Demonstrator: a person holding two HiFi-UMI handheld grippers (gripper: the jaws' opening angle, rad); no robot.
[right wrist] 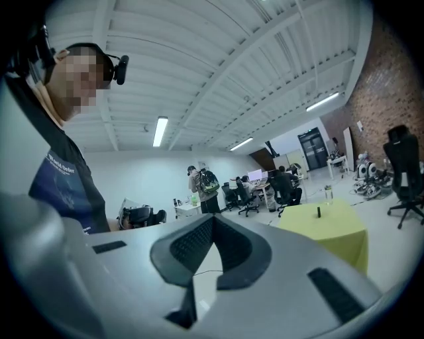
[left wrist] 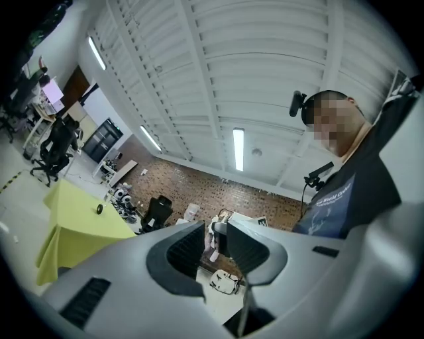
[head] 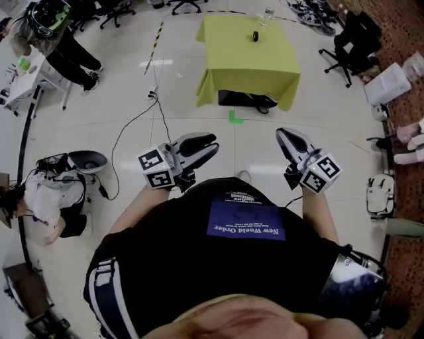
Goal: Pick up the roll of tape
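Note:
The roll of tape (head: pixel 256 36) is a small black ring on a table under a yellow-green cloth (head: pixel 225 63), far across the floor from me. It also shows in the left gripper view as the tape (left wrist: pixel 99 208) and in the right gripper view as the tape (right wrist: pixel 318 212). My left gripper (head: pixel 213 142) and right gripper (head: pixel 281 132) are held in front of my chest, well short of the table. The left gripper (left wrist: pixel 215 232) has its jaws close together with nothing between them. The right gripper (right wrist: pixel 211 222) has its tips touching and is empty.
A clear bottle (head: pixel 267 16) stands near the table's far edge. A black bag (head: pixel 246 99) lies under the table, with a green floor mark (head: pixel 235 118) before it. Cables (head: pixel 132 126) trail on the floor at left. Office chairs (head: pixel 348 43) and people stand round the room.

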